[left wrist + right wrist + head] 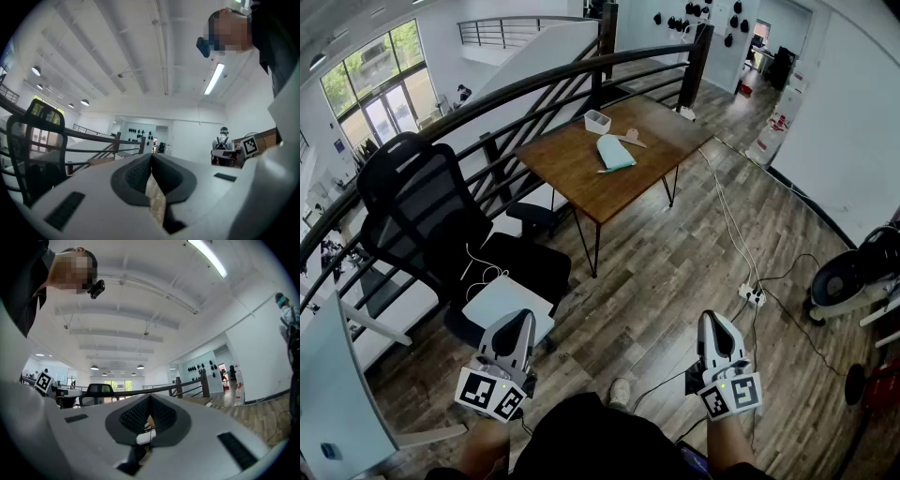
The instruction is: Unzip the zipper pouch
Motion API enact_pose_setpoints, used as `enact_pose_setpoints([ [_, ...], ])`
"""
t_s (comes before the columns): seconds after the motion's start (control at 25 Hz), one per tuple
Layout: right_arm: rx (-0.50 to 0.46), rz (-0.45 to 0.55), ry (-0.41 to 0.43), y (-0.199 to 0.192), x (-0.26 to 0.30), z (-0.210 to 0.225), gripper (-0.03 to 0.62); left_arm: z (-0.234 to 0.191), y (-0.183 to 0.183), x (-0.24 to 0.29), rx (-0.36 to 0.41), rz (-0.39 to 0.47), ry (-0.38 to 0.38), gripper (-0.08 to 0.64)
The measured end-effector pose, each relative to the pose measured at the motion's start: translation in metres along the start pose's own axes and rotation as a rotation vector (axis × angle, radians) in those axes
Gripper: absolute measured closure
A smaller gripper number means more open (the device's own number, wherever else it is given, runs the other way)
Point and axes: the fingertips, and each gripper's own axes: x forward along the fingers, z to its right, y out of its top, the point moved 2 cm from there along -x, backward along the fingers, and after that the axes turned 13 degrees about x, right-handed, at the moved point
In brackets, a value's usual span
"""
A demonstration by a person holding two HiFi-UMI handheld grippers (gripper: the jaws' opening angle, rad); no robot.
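Left gripper: jaws pressed together, nothing between them; the left gripper view shows the two pads meeting along one seam. Right gripper: jaws likewise pressed together and empty. Both hang low, close to the person's body, over the wooden floor.

The zipper pouch, pale teal, lies on the wooden table, well apart from both grippers. A small white box and a flat tan object sit just beside it. The zipper pull is too small to make out.

Probable hazards:

1. Trip. Cables and a power strip cross the floor between the right gripper and the table. A foot may catch them on the approach.
2. Collision. The office chair stands near the left gripper's path.
3. Failed grip. Closed jaws cannot take the pull; they need to spread before contact.
4. Pouch slides. Pulling the zipper without the other gripper pinning the fabric is likely to drag the pouch into the box.
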Motion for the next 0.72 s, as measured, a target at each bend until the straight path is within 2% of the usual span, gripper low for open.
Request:
enact_pose_setpoints([
  [0.4, 0.004, -0.022, 0.027, -0.011, 0.015, 0.001, 0.600, -0.009, 0.003, 0.014, -0.014, 0.023, 0.014, 0.546],
  [0.72, 0.041, 0.017, 0.032, 0.001, 0.018, 0.009, 0.598, 0.000, 0.010, 0.029, -0.009, 0.025, -0.003, 0.546],
])
